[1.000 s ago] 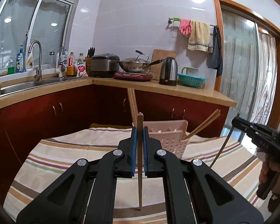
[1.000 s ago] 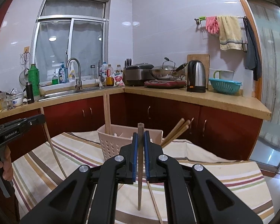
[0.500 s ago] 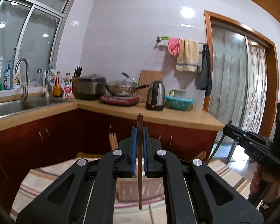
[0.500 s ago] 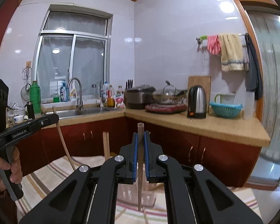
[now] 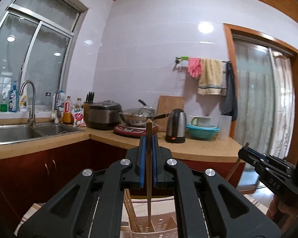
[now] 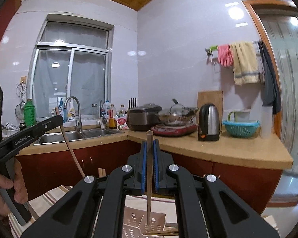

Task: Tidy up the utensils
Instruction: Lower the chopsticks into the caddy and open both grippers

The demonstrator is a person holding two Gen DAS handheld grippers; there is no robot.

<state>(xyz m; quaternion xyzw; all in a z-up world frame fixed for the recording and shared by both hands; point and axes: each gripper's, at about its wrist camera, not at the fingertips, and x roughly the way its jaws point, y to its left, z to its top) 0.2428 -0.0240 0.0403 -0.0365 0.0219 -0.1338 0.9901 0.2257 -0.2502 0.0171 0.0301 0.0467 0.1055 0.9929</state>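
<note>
My left gripper (image 5: 148, 138) is shut on a wooden chopstick (image 5: 149, 170) held upright; its lower tip hangs over the pale pink perforated utensil basket (image 5: 159, 226). My right gripper (image 6: 149, 144) is shut on another upright chopstick (image 6: 149, 178), its tip over the same basket (image 6: 137, 222). Other chopsticks (image 5: 130, 208) stand in the basket. Each gripper also shows in the other's view: the right one (image 5: 248, 150) at right, the left one (image 6: 56, 120) at left, each with its chopstick.
The basket sits on a striped tablecloth (image 6: 49, 198). Behind is a wooden counter (image 6: 218, 148) with red cabinets, a sink (image 5: 19, 132), rice cooker (image 5: 104, 114), wok (image 5: 138, 116), kettle (image 5: 176, 126) and teal colander (image 6: 241, 128). A glass door (image 5: 264, 99) stands at the right.
Both grippers have risen and tilted upward with their chopsticks and come over the basket, which now sits low under the chopstick tips. The table has dropped out of most of the view.
</note>
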